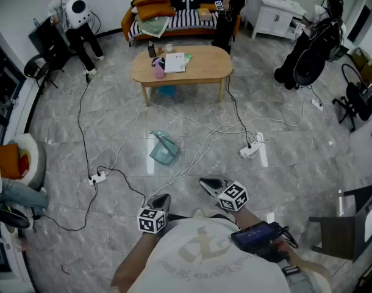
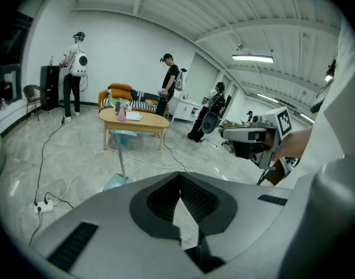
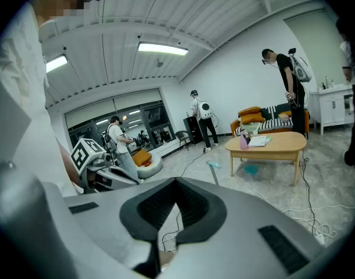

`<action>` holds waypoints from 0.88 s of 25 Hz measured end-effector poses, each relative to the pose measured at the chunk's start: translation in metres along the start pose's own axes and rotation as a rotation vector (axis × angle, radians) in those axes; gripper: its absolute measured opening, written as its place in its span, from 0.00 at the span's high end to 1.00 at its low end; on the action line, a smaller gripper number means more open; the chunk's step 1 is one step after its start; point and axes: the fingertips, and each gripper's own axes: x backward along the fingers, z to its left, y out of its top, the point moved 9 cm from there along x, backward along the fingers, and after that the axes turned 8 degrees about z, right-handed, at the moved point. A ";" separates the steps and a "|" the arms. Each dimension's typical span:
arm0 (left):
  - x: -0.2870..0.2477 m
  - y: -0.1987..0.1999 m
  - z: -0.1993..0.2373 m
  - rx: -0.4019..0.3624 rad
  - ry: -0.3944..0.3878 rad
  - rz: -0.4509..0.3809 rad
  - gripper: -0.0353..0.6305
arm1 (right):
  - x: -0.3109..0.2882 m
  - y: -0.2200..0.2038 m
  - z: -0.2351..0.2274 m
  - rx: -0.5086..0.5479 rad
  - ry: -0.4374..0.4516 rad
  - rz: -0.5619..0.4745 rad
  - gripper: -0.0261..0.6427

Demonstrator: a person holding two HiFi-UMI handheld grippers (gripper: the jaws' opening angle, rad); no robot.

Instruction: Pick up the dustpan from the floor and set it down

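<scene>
Shut, empty fingers, L gripper (image 1: 164, 198) & R gripper (image 1: 206, 182); dustpan (image 1: 163, 149) on floor (image 1: 289, 170) amid cables (image 1: 201, 127), nr power strip (image 1: 251, 151), counter (image 1: 205, 66) beyond.

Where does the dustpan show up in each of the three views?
Head view: dustpan at centre, nearer than the table.
Left gripper view: dustpan left of centre, low, before the table.
Right gripper view: dustpan near centre, left of the table.
Shared landmark: the table.
</scene>
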 end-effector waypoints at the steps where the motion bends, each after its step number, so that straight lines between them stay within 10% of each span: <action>1: 0.000 0.000 -0.003 -0.002 0.001 -0.002 0.93 | 0.004 -0.002 0.001 0.011 -0.002 0.000 0.94; 22: 0.007 -0.009 -0.022 -0.009 0.017 -0.001 0.93 | 0.029 -0.017 0.001 -0.060 -0.085 -0.048 0.94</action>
